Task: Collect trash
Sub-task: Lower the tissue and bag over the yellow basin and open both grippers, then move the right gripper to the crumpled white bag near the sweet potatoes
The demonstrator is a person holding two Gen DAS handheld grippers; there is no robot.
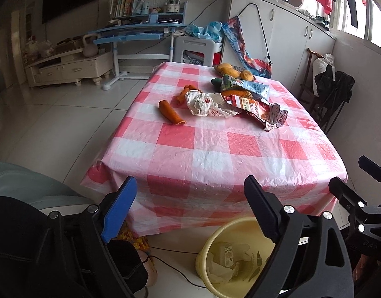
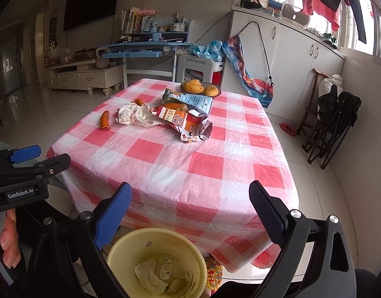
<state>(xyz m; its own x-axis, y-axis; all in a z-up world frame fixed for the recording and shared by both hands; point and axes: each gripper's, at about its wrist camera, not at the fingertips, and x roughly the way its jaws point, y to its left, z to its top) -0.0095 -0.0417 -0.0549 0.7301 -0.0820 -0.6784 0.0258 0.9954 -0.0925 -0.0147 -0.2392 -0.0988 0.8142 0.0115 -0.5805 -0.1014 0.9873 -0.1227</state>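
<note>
Nearest, low on the floor: yellow bin [image 2: 156, 263] against the table's [image 2: 180, 168] front edge, crumpled paper and a small carton inside. Above it, left gripper [image 1: 190, 206] and right gripper [image 2: 190, 213], both spread wide, empty. Farther back on the checked cloth: orange peel [image 1: 171, 112], white wrapper [image 1: 202, 104], torn snack bags [image 2: 188, 121].

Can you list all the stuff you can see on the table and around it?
tablecloth: one, pink and white checks, over the table
orange peel pieces: about three, orange, table's left side
crumpled wrapper: one, white, mid-table
torn snack bag: one, orange and red, right of the wrapper
milk-print bag: one, blue and white, behind it
mangoes: about three, yellow, dish at far edge
bin: one, yellow, on the floor, some trash inside
left gripper: open, empty
right gripper: open, empty
</note>
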